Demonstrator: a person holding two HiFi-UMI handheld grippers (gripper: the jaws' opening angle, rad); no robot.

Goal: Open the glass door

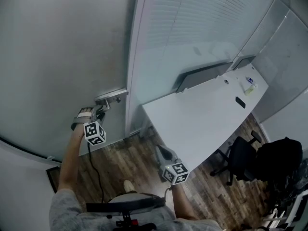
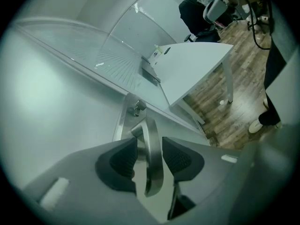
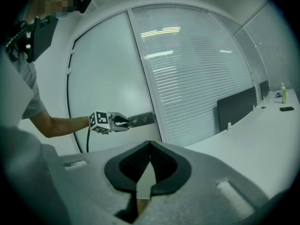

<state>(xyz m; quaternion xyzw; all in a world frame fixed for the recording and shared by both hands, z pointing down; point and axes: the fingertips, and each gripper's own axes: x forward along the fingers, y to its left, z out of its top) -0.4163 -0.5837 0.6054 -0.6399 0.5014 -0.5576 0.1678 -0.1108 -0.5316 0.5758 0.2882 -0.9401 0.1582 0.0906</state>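
Note:
The frosted glass door (image 1: 62, 47) fills the left of the head view, with a metal lever handle (image 1: 113, 96) at its right edge. My left gripper (image 1: 102, 109) is at that handle. In the left gripper view the lever (image 2: 151, 135) runs between the two pads, and the left gripper (image 2: 149, 161) stands open around it with a thin gap on the left side. The right gripper view shows the left gripper (image 3: 123, 122) at the handle plate (image 3: 140, 120). My right gripper (image 1: 163, 153) hangs low beside the desk; its jaws (image 3: 150, 161) are shut with nothing in them.
Right of the door stands a glass partition with blinds (image 1: 192, 18). A white desk (image 1: 207, 114) with a dark screen panel (image 1: 202, 76) runs along it. A black office chair (image 1: 240, 153) and a black bag (image 1: 279, 158) stand on the wooden floor (image 1: 134, 153).

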